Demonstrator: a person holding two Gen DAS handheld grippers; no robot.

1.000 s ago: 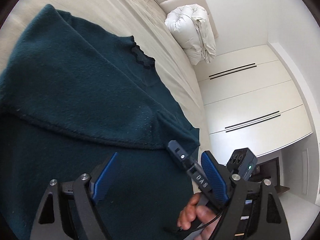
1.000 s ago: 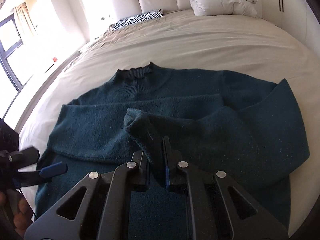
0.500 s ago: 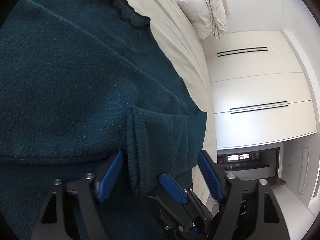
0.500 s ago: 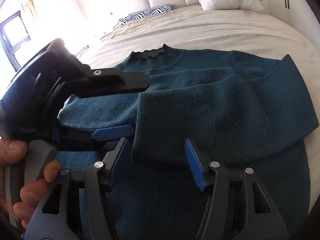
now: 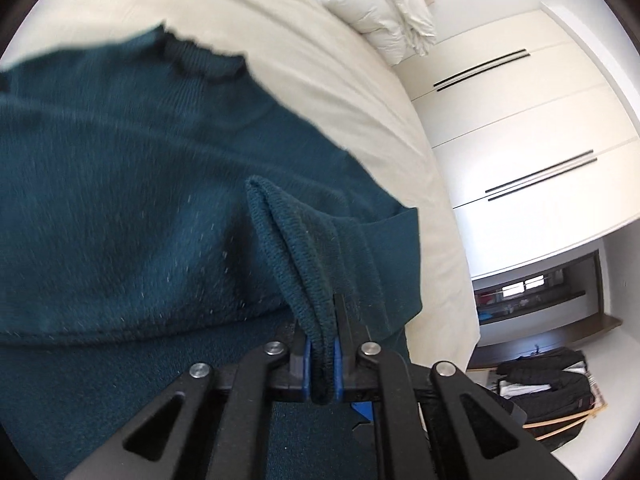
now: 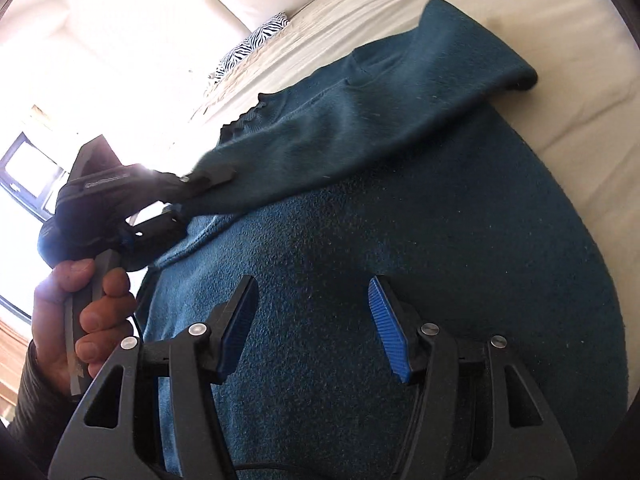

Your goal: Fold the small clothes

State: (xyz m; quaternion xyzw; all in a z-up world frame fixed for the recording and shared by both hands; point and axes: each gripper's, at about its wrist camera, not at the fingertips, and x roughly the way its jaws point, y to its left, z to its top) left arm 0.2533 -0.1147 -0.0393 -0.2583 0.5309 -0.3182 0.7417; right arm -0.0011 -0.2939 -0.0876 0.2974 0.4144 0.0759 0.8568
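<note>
A dark teal sweater (image 5: 120,200) lies on a cream bed (image 5: 320,60), its frilled collar (image 5: 204,60) toward the pillows. My left gripper (image 5: 322,364) is shut on the cuff of a sleeve (image 5: 304,256) and lifts it off the body. In the right wrist view the left gripper (image 6: 192,196) pulls that sleeve (image 6: 360,120) across the sweater (image 6: 440,280). My right gripper (image 6: 312,320) is open and empty, just above the lower body of the sweater.
A folded white duvet (image 5: 376,4) lies at the head of the bed. White wardrobe doors (image 5: 520,132) stand beyond the bed's edge. A zebra-print pillow (image 6: 252,48) lies far up the bed. A window (image 6: 28,168) is at the left.
My right gripper let go of the sleeve cuff and opened. My left gripper closed on that cuff and now lifts and pulls the sleeve leftward.
</note>
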